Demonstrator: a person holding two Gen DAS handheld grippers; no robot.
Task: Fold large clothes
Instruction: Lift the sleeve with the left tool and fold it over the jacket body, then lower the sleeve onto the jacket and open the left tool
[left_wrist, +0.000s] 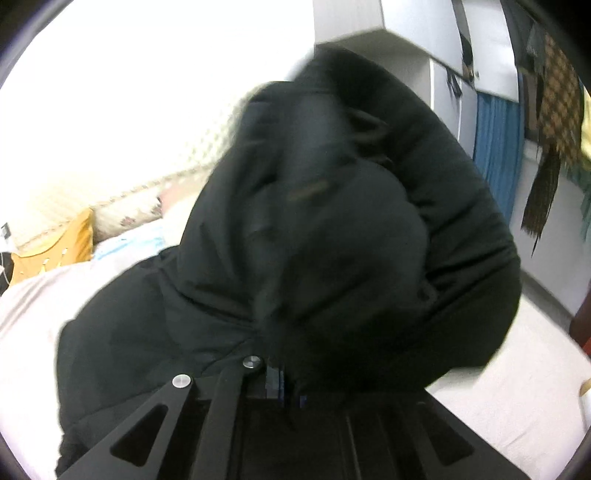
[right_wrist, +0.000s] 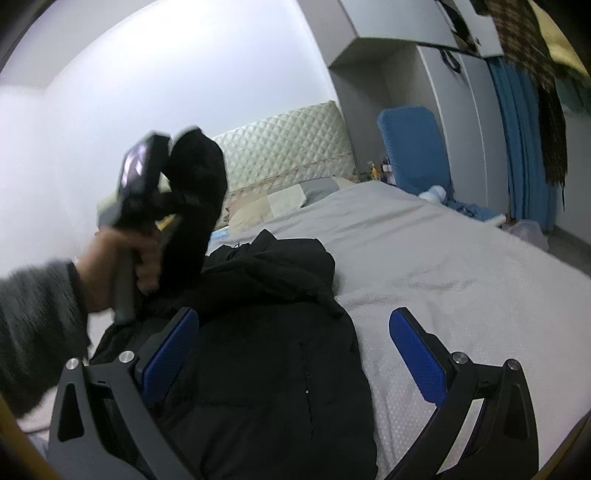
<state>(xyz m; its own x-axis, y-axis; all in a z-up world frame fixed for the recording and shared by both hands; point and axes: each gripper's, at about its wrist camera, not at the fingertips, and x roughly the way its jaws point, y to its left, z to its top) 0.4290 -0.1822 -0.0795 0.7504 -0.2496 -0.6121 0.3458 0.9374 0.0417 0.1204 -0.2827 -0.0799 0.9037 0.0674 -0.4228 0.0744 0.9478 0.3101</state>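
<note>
A large black padded jacket (right_wrist: 266, 332) lies on the bed's grey-white cover (right_wrist: 461, 280). My left gripper (left_wrist: 275, 373) is shut on a bunched fold of the jacket (left_wrist: 332, 229) and holds it lifted, so the black cloth fills the left wrist view. In the right wrist view the left gripper (right_wrist: 162, 195) is raised at the left, held by a hand, with a sleeve or flap (right_wrist: 199, 206) hanging from it. My right gripper (right_wrist: 295, 354) is open and empty, low over the jacket's body, blue pads (right_wrist: 417, 354) wide apart.
A quilted headboard (right_wrist: 288, 147) and pillows (right_wrist: 280, 203) are at the far end of the bed. A blue chair (right_wrist: 413, 147), blue curtain (right_wrist: 524, 147) and hanging clothes (right_wrist: 546, 110) are at the right. An orange pillow (left_wrist: 55, 243) lies at the left.
</note>
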